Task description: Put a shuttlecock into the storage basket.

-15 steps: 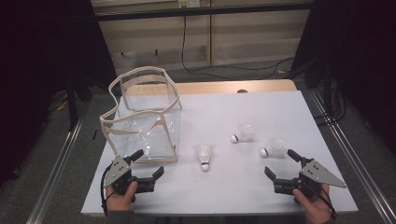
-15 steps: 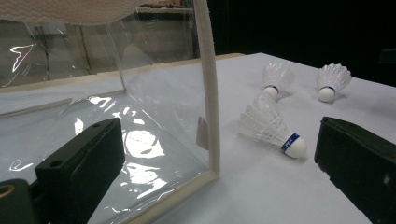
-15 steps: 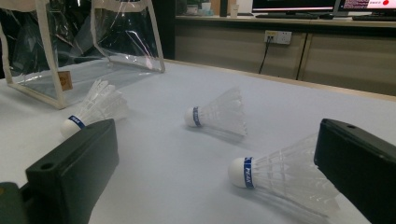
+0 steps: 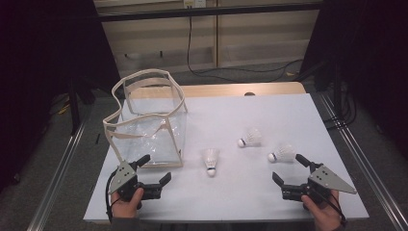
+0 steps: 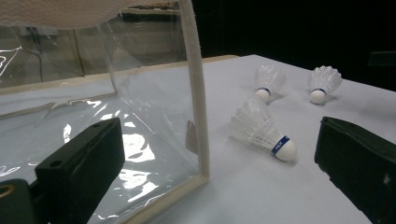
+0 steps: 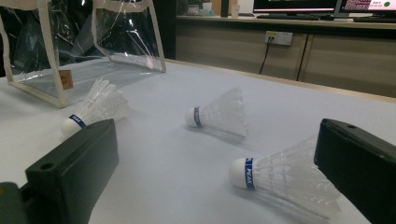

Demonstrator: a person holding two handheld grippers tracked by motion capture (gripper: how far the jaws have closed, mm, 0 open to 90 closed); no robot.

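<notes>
**Shuttlecocks not yet bagged**

Three shuttlecocks (image 4: 211, 160) lie loose on the surface (image 4: 269, 115): one just ahead of the right gripper (image 4: 288, 171), jaws wide. The left gripper (image 4: 155, 169), likewise wide, faces the empty clear bag (image 4: 144, 120). All packing remains.

Bag (image 4: 153, 129): clear glossy plastic film, creased, strong glare seen on the panels; edges are bound in off-white woven cloth tape, matt. A small tan label is stitched at one seam. Shuttlecocks (image 4: 211, 159) (image 4: 249, 137) (image 4: 282, 153): white translucent plastic-looking skirts, ribbed; smooth white rounded caps, each ringed by a blue printed band. Table (image 4: 269, 115): smooth matt pale surface, wood-look edge at the far side. Jaws of both grippers (image 4: 154, 169) (image 4: 292, 170): black matt plastic. Top plates are made of grey matt sheet.
</notes>
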